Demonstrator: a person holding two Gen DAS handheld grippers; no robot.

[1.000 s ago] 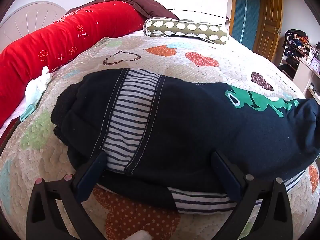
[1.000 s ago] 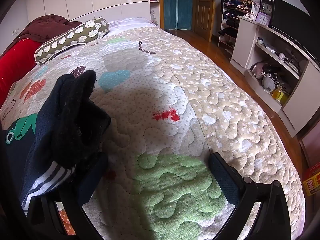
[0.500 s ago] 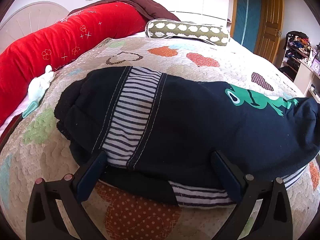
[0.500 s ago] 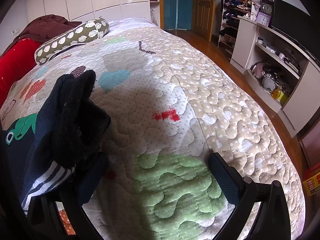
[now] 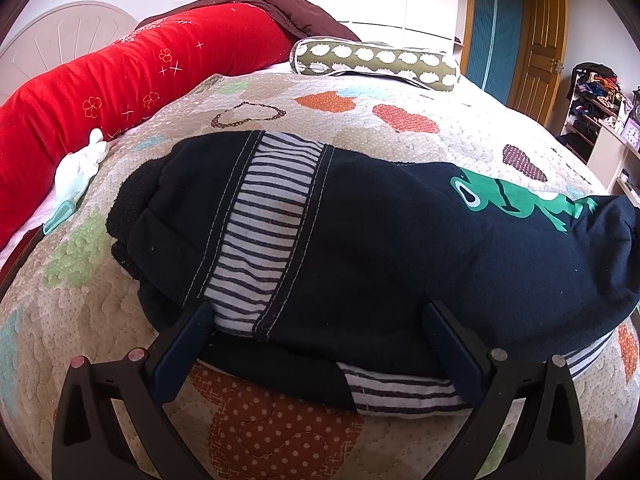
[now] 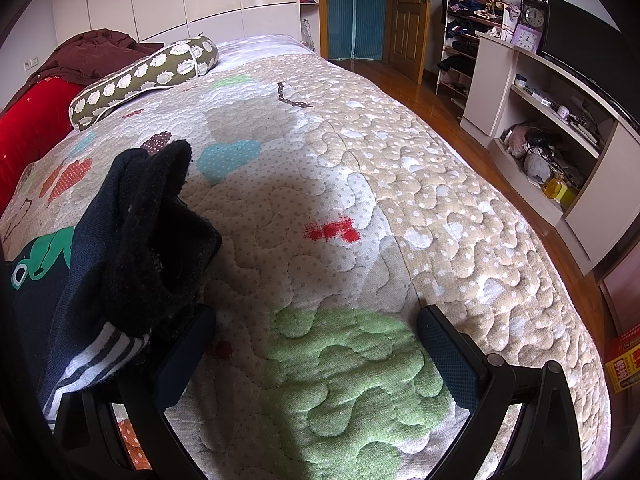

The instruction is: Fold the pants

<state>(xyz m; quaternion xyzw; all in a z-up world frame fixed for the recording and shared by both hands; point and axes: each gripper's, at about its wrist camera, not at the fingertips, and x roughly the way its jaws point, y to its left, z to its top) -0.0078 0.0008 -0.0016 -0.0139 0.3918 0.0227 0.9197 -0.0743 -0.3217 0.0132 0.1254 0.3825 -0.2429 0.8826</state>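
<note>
Dark navy pants (image 5: 380, 248) with a striped panel and a green frog print lie folded in a thick bundle on the quilted bed. My left gripper (image 5: 316, 320) is open, its fingers at the near edge of the bundle, holding nothing. In the right wrist view the right end of the pants (image 6: 120, 248) bulges up at the left, resting against the left finger. My right gripper (image 6: 316, 328) is open over the bare quilt beside the pants.
A red bolster (image 5: 120, 80) and a green patterned pillow (image 5: 376, 62) lie at the far side of the bed. A white glove (image 5: 80, 168) lies at the left. The quilt (image 6: 360, 208) stretches right to the bed edge; shelving (image 6: 552, 120) stands beyond.
The left gripper has drawn back and lifted slightly, so the pants sit a little farther away. The right view has not changed.
</note>
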